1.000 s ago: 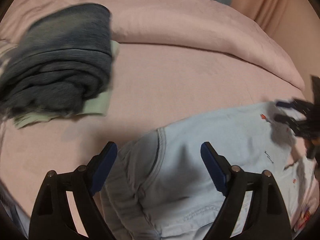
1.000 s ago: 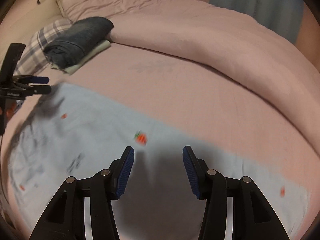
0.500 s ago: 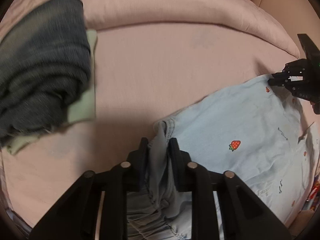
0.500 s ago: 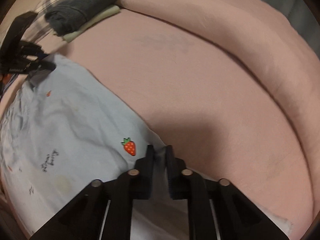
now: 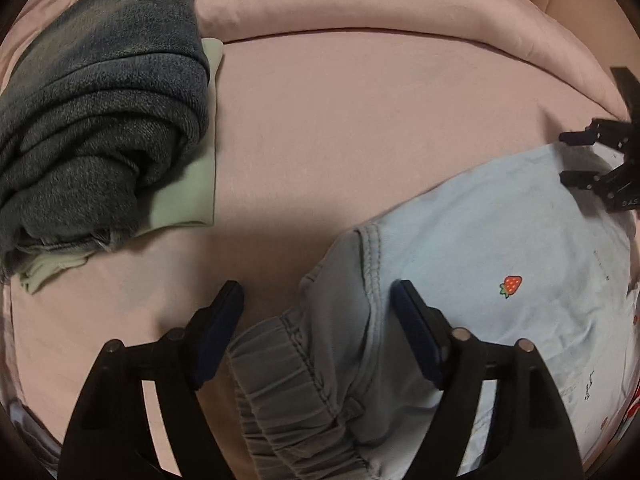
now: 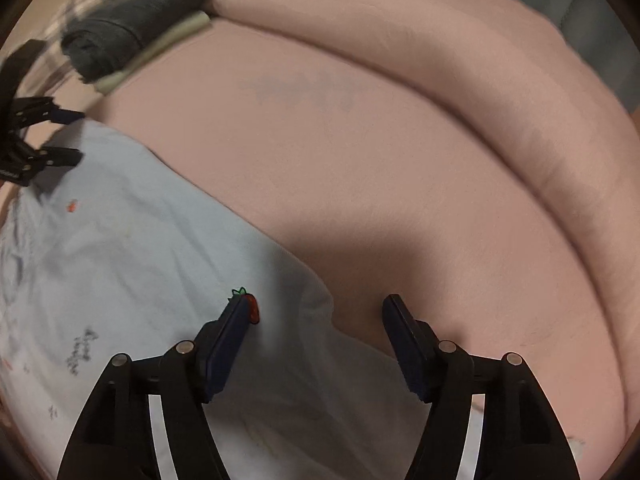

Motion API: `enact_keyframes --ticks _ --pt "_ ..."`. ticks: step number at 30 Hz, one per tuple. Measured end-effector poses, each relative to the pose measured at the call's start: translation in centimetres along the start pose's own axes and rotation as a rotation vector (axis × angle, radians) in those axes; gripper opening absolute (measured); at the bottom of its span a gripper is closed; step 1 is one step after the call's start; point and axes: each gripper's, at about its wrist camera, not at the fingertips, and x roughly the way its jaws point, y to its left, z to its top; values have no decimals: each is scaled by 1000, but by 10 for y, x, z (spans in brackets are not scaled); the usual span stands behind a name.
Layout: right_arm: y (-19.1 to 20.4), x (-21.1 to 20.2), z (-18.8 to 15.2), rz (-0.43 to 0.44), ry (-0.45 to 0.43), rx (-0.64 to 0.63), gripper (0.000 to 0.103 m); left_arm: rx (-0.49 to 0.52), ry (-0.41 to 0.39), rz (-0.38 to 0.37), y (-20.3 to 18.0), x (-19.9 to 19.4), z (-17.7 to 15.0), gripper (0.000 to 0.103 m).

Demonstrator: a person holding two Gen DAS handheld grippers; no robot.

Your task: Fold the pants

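- The pale blue pants [image 5: 480,240] lie flat on the pink bed [image 5: 360,120]. In the left wrist view they fill the 3 to 6 o'clock part, with the gathered waistband [image 5: 280,368] bunched at 6 o'clock between the fingers.
- In the right wrist view the pants [image 6: 120,248] spread from 9 to 6 o'clock. Their far edge runs diagonally toward the middle, and a strawberry print [image 6: 253,306] sits just at the left finger's tip.
- What has changed: half a second ago both grippers were pinched shut on the cloth, the left on the waistband corner and the right on an edge fold. Now both have let go and the fabric rests on the bed. To my eye a fold has just been laid down and released, so the next step would be a fresh grasp for another fold.
- Left gripper [image 5: 318,300]: its jaws are opening, standing wide apart. The waistband lies between them, and neither pad appears to press on it.
- Right gripper [image 6: 316,312]: its jaws are opening too, also wide. The pants' edge lies between them unpinched.
- Outward: a folded dark denim garment [image 5: 100,112] rests on a pale green cloth [image 5: 188,192] at 10 o'clock, well apart from the pants. A rolled pink duvet [image 5: 360,8] crosses at 12 o'clock.
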Motion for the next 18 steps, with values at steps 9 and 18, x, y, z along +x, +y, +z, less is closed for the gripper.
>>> enact_keyframes --ticks 9,18 --pt "43 -61 -32 -44 -107 -27 11 69 -101 4 -40 -64 -30 17" --pt "117 -182 -117 -239 -294 -156 11 184 -299 57 -38 -168 -92 17"
